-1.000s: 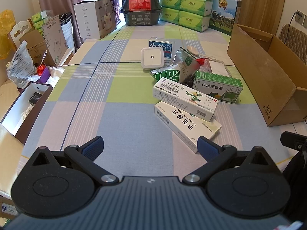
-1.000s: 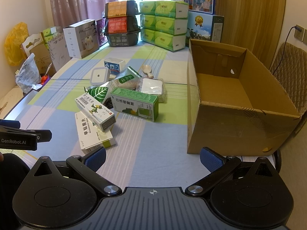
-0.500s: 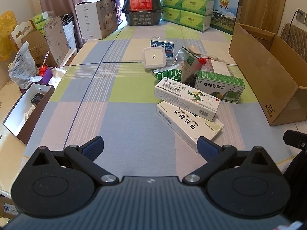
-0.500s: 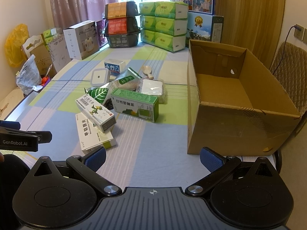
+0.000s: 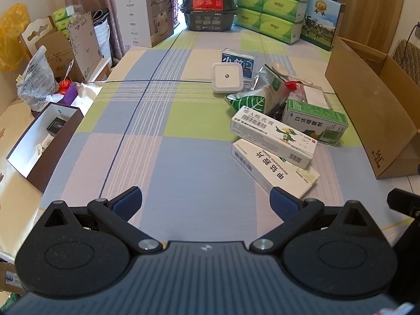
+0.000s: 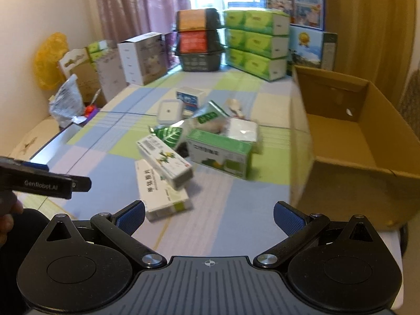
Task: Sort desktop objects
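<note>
A heap of small items lies on the checked tablecloth: two long white medicine boxes, one (image 5: pixel 273 136) resting on the other (image 5: pixel 273 166), a green carton (image 5: pixel 315 122), a leaf-print foil pouch (image 5: pixel 249 102), a square white night light (image 5: pixel 227 77) and a blue-and-white tissue pack (image 5: pixel 237 59). An open brown cardboard box (image 6: pixel 349 141) stands to the right of them. My left gripper (image 5: pixel 206 202) is open above the near cloth, its right fingertip beside the lower white box. My right gripper (image 6: pixel 210 212) is open too, with the lower white box (image 6: pixel 160 193) just past its left finger.
Stacked green tissue packs (image 5: pixel 267 8), dark crates (image 5: pixel 208 2) and a white appliance carton (image 5: pixel 145 19) fill the table's far end. Off the left edge lie an open white-lined box (image 5: pixel 44 136), bags and cardboard. The left gripper's body (image 6: pixel 44 182) shows at the right view's left.
Both grippers have moved forward toward the pile. The right gripper has also swung left, and its view is now blurred by motion. Both stay open.
</note>
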Action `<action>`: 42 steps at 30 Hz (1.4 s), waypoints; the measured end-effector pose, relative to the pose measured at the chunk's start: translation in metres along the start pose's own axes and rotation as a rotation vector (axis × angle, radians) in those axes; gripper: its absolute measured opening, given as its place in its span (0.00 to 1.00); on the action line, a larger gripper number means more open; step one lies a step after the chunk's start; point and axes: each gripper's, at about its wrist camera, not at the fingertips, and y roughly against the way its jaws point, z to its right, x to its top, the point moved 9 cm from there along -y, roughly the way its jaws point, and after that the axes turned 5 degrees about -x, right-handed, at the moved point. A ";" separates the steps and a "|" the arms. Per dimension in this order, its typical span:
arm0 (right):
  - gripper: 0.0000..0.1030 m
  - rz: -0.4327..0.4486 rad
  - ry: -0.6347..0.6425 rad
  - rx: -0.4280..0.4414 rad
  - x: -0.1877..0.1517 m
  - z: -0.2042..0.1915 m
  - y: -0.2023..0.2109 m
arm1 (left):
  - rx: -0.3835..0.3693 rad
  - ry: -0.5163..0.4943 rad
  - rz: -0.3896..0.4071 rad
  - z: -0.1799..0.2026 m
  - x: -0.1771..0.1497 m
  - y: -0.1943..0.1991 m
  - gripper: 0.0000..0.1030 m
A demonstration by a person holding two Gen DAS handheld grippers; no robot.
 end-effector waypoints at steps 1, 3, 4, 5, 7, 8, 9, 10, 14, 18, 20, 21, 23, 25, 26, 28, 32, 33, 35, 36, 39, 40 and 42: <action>0.98 0.000 0.013 0.006 0.002 -0.002 -0.003 | 0.001 0.002 -0.005 -0.002 0.001 -0.002 0.99; 0.98 -0.003 0.035 0.022 0.005 -0.005 -0.009 | 0.001 -0.005 -0.011 -0.002 0.003 -0.005 0.99; 0.98 -0.007 0.044 0.031 0.008 -0.006 -0.014 | 0.002 -0.020 -0.014 -0.001 0.005 -0.008 0.99; 0.98 -0.011 0.053 0.040 0.009 -0.006 -0.018 | 0.002 -0.033 -0.016 0.000 0.006 -0.010 0.99; 0.98 -0.021 0.077 0.063 0.012 -0.009 -0.027 | -0.010 -0.066 -0.024 0.002 0.007 -0.015 0.99; 0.98 -0.028 0.096 0.072 0.014 -0.011 -0.033 | -0.026 -0.086 -0.030 0.003 0.009 -0.019 0.99; 0.98 -0.034 0.113 0.081 0.015 -0.013 -0.038 | -0.043 -0.107 -0.036 0.004 0.010 -0.022 0.99; 0.98 -0.039 0.131 0.092 0.017 -0.016 -0.044 | -0.060 -0.132 -0.044 0.005 0.012 -0.026 0.99; 0.98 -0.059 0.206 0.130 0.024 -0.027 -0.067 | -0.098 -0.228 -0.066 0.003 0.021 -0.038 0.99; 0.97 -0.064 0.303 0.170 0.034 -0.043 -0.091 | -0.148 -0.332 -0.086 0.003 0.033 -0.053 0.99; 0.95 -0.073 0.346 0.191 0.037 -0.050 -0.104 | -0.186 -0.384 -0.092 0.004 0.037 -0.060 0.99; 0.91 -0.080 0.364 0.200 0.039 -0.053 -0.111 | -0.205 -0.406 -0.093 0.005 0.038 -0.063 0.99; 0.85 -0.096 0.392 0.218 0.041 -0.058 -0.124 | -0.240 -0.457 -0.094 0.007 0.040 -0.069 0.99; 0.83 -0.109 0.422 0.232 0.042 -0.063 -0.137 | -0.259 -0.496 -0.098 0.008 0.040 -0.075 0.99; 0.80 -0.114 0.435 0.236 0.042 -0.066 -0.142 | -0.267 -0.511 -0.101 0.008 0.040 -0.079 0.99; 0.74 -0.135 0.461 0.242 0.041 -0.070 -0.153 | -0.282 -0.537 -0.100 0.008 0.040 -0.085 0.99; 0.57 -0.170 0.492 0.253 0.037 -0.077 -0.173 | -0.309 -0.571 -0.105 0.010 0.037 -0.094 0.99; 0.47 -0.179 0.495 0.253 0.036 -0.077 -0.176 | -0.313 -0.576 -0.105 0.010 0.037 -0.096 0.99; 0.37 -0.183 0.480 0.263 0.037 -0.077 -0.179 | -0.323 -0.581 -0.108 0.011 0.037 -0.100 0.99; 0.35 -0.184 0.474 0.257 0.038 -0.076 -0.178 | -0.328 -0.584 -0.106 0.011 0.037 -0.100 0.99; 0.35 -0.188 0.466 0.235 0.038 -0.070 -0.174 | -0.344 -0.618 -0.097 0.016 0.038 -0.100 0.99; 0.35 -0.193 0.460 0.222 0.038 -0.067 -0.171 | -0.350 -0.638 -0.093 0.019 0.038 -0.100 0.99; 0.35 -0.201 0.432 0.195 0.038 -0.056 -0.162 | -0.369 -0.691 -0.083 0.026 0.038 -0.097 0.99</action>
